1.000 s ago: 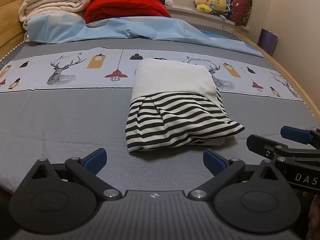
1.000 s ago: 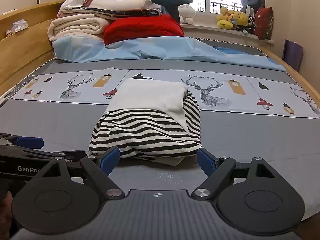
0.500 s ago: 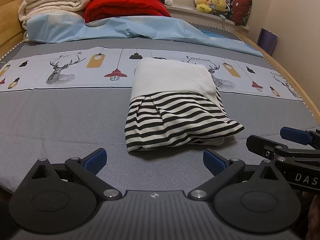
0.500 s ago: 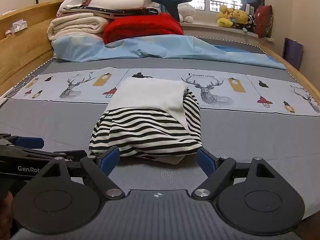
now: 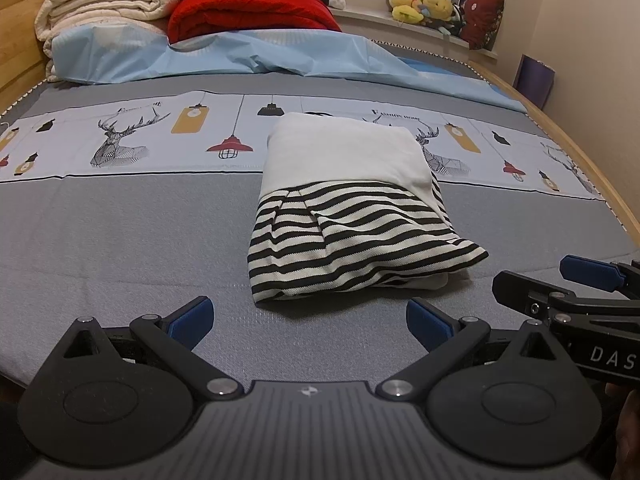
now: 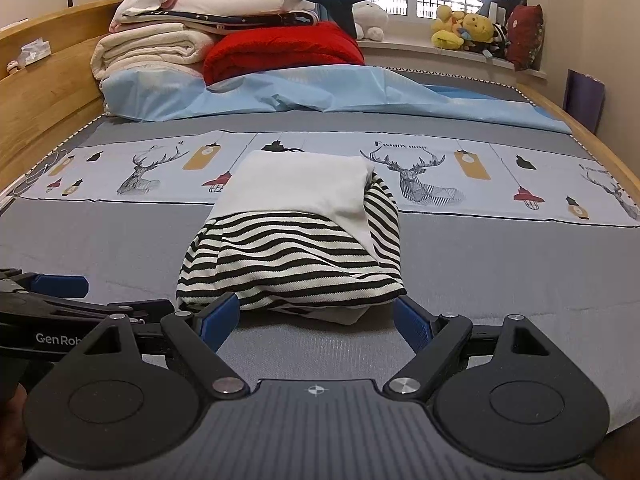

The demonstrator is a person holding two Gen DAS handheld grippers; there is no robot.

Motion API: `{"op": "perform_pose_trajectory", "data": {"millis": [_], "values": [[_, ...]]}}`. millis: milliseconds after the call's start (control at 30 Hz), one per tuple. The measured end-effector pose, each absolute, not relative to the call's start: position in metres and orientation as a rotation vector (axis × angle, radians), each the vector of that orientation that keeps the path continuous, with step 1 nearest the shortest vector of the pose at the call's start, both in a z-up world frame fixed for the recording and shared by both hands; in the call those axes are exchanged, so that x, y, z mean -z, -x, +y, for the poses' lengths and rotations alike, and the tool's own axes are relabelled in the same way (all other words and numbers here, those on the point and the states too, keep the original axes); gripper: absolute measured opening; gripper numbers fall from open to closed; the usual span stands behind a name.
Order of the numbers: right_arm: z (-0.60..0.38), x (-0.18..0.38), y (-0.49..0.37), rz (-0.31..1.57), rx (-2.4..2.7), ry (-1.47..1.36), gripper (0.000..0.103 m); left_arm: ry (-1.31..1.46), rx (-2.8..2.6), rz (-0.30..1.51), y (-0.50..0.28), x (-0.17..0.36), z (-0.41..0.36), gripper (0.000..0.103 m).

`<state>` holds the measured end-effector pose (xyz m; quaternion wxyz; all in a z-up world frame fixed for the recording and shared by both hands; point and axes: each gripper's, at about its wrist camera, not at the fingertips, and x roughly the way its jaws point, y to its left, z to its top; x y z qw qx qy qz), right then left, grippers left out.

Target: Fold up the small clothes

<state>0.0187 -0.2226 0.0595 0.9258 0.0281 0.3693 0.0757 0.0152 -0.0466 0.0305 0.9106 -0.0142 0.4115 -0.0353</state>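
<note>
A small folded garment point(image 5: 352, 208), white at the far half and black-and-white striped at the near half, lies on the grey bed cover point(image 5: 120, 248). It also shows in the right wrist view point(image 6: 296, 232). My left gripper point(image 5: 308, 320) is open and empty, just short of the garment's near edge. My right gripper point(image 6: 316, 316) is open and empty, its blue pads either side of the garment's near edge. The right gripper's fingers point(image 5: 580, 280) show at the right of the left wrist view; the left gripper's fingers point(image 6: 60, 284) show at the left of the right wrist view.
Folded blankets point(image 6: 160, 48), a red quilt point(image 6: 280, 52) and a light blue sheet point(image 6: 320, 92) are piled at the far end. Plush toys point(image 6: 464, 28) sit on the window ledge. Wooden bed rails run along the left point(image 6: 40, 92) and right point(image 5: 580, 156).
Both grippers have edged slightly closer to the garment. The garment has not moved and both grippers stay open.
</note>
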Motion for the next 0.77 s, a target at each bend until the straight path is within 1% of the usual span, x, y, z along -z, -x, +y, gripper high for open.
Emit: {"op": "perform_pose_trajectory", "data": {"millis": [767], "values": [[-0.2221,-0.0587,-0.0187,0.762,-0.152,-0.059,0.085,0.028,0.075,0.855,-0.0154,-0.0271,-0.0481,0.102]]}}
